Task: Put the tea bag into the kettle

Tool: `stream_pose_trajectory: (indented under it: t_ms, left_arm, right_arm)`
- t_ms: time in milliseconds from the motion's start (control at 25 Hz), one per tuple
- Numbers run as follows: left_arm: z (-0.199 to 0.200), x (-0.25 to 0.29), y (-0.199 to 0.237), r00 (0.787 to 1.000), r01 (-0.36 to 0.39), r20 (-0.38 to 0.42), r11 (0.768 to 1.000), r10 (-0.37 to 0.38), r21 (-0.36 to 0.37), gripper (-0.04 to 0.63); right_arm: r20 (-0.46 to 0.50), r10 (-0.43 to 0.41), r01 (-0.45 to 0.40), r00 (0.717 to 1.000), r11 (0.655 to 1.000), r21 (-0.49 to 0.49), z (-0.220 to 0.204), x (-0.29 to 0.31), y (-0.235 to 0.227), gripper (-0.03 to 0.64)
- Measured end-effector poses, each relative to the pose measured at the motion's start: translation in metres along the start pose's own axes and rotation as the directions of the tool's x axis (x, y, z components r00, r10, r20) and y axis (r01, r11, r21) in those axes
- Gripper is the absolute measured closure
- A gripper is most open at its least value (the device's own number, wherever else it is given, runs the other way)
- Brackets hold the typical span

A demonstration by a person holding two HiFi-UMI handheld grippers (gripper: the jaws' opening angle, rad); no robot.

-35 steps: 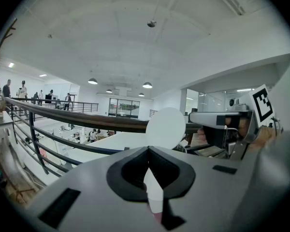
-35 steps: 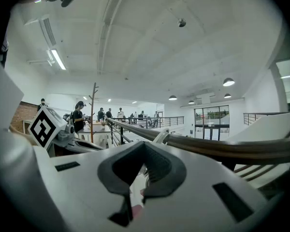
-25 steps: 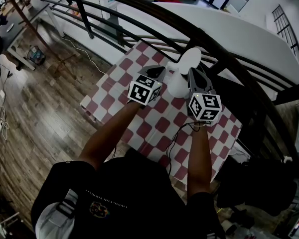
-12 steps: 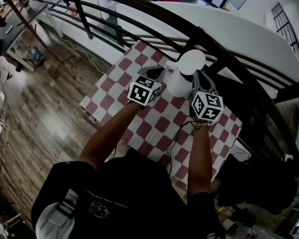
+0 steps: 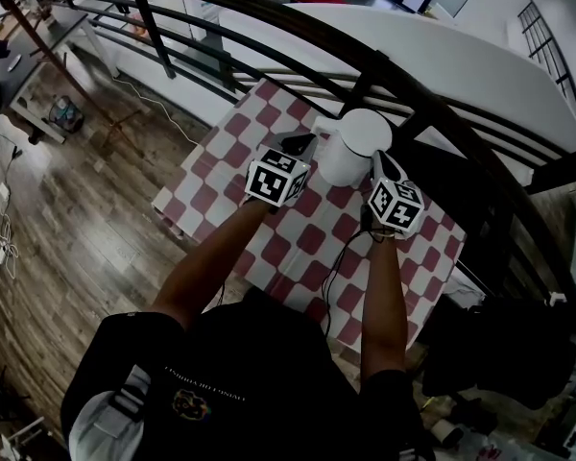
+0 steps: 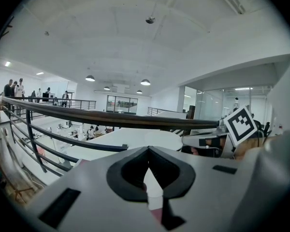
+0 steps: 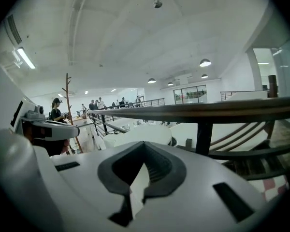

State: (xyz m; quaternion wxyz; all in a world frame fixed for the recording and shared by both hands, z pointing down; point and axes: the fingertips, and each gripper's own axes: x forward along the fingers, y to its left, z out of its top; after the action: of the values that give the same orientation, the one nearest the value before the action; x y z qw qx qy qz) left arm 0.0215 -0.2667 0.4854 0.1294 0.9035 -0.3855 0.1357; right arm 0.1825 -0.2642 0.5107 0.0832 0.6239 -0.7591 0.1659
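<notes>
In the head view we see a white cylindrical kettle (image 5: 350, 161) standing on a table under a red-and-white chequered cloth (image 5: 235, 128). Its round white lid (image 5: 365, 128) lies flat on top. The left gripper (image 5: 299, 142) points at the kettle's left flank, with its tips just beside the wall. The right gripper (image 5: 378, 161) sits close against the kettle's right side, its tips near the lid's rim; from here we cannot tell whether they touch. The kettle stands between the two tools, just ahead of both. Beyond the tips runs a dark curved metal railing (image 5: 432, 113).

In the left gripper view the jaws are closed, their tips meeting. A pale and pinkish sliver shows in the narrow gap behind the tips. It is probably the cloth below, though we cannot rule out something thin pinched there. To the right of this tool rises a blurred white wall, the kettle, with the right gripper beside it.

In the right gripper view the jaws are likewise pressed together, with only a white wedge in the gap behind the tips. The kettle's white bulk fills the lower left, right next to this tool, and the left gripper shows beyond it. The tea bag we can make out in no view.
</notes>
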Motion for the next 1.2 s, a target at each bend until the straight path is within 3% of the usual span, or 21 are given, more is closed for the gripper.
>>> stream_pose_trajectory:
  t_ms: [1200]
  left_arm:
    - [-0.007, -0.0052, -0.0012, 1.0, 0.007, -0.017, 1.0, -0.007, 0.011, 0.591]
  right_arm:
    - [-0.005, 0.001, -0.001, 1.0, 1.0, -0.006, -0.0132, 0.0007, -0.0001, 0.604]
